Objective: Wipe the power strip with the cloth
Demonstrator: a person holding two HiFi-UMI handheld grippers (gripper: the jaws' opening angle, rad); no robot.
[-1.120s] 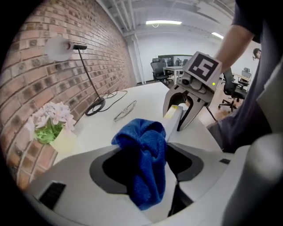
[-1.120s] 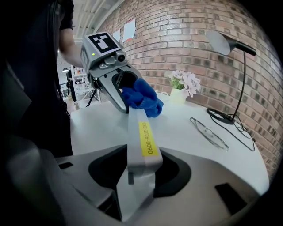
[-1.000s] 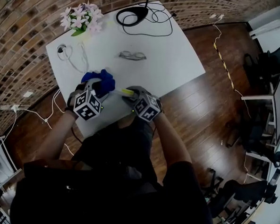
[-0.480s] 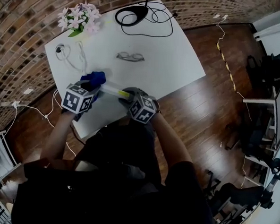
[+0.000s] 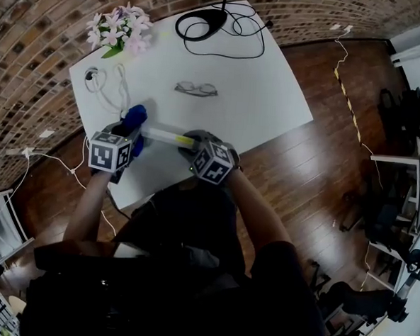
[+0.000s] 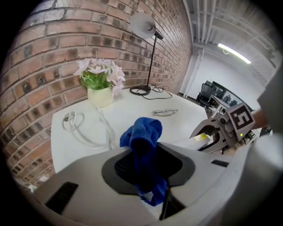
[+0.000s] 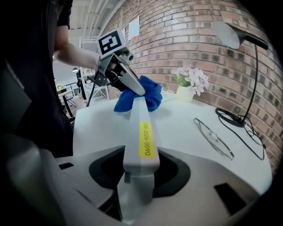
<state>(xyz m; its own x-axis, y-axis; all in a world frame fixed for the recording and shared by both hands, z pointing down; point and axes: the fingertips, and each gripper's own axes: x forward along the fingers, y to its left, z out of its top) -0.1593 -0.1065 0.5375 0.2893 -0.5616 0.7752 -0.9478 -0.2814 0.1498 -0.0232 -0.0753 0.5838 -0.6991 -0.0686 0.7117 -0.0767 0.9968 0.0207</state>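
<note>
Nearest the person, the right gripper [image 5: 192, 143] clamps one end of the white power strip [image 5: 166, 134] over the table [image 5: 271, 89], same as a sec ago. The left gripper [image 5: 129, 127] has just been closing & now pinches the blue cloth [image 5: 135, 114] in narrow jaws. It's slid away from the right one, so the cloth sits at the strip's far end vs bunched nr the middle before, and more white shows. Looks like one lengthwise pass is done; other faces prob still to wipe. Beyond, glasses [image 5: 196, 89] & flowers [image 5: 119, 29] haven't budged.

White table [image 5: 271, 89], glasses [image 5: 196, 89], cable [image 5: 105, 85], flowers [image 5: 120, 29], lamp [image 5: 203, 20]
</note>
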